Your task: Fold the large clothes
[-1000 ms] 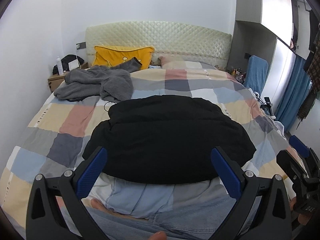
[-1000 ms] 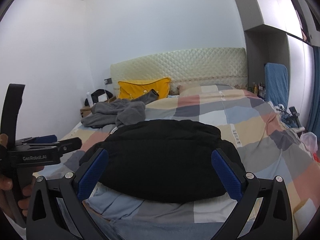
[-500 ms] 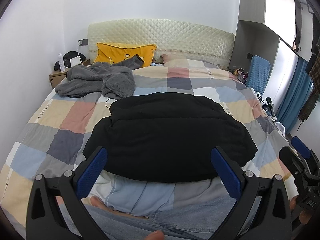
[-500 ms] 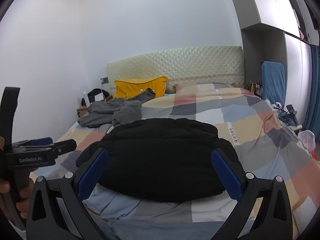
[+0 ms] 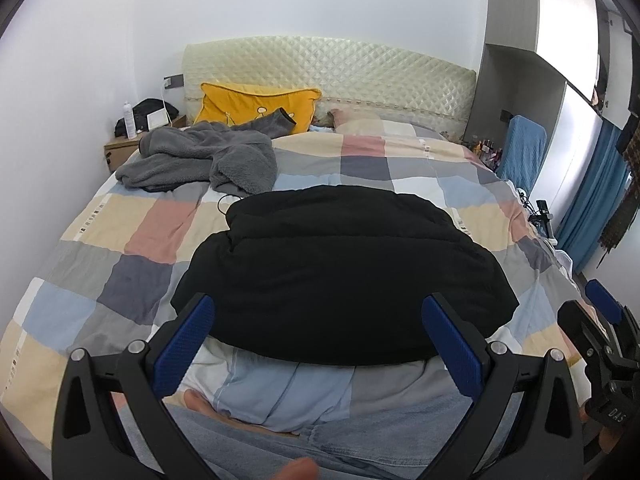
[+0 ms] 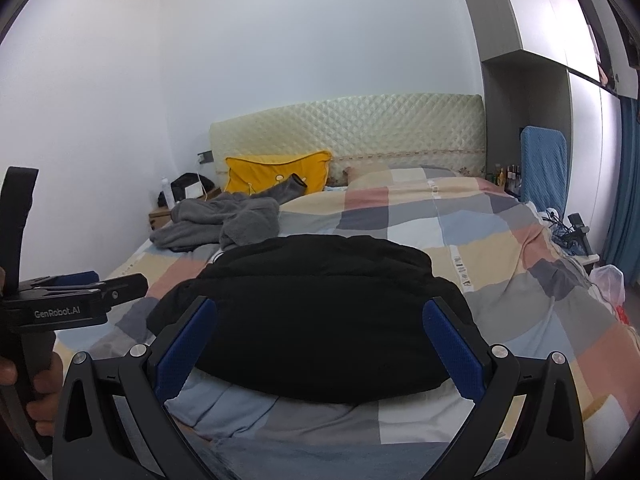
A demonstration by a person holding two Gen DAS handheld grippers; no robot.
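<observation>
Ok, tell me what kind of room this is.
Most likely a home bedroom: a bed with a checked duvet and quilted headboard, a yellow pillow against it, and a nightstand beside the bed.

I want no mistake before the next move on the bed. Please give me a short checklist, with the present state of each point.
1. Left gripper open, holding nothing: ok.
2. Right gripper open, holding nothing: ok.
3. Black jacket lies in a compact bundle on the checked duvet: ok.
4. Jacket apart from grey fleece garment: ok.
5. Fold edges even underneath: cannot tell.
</observation>
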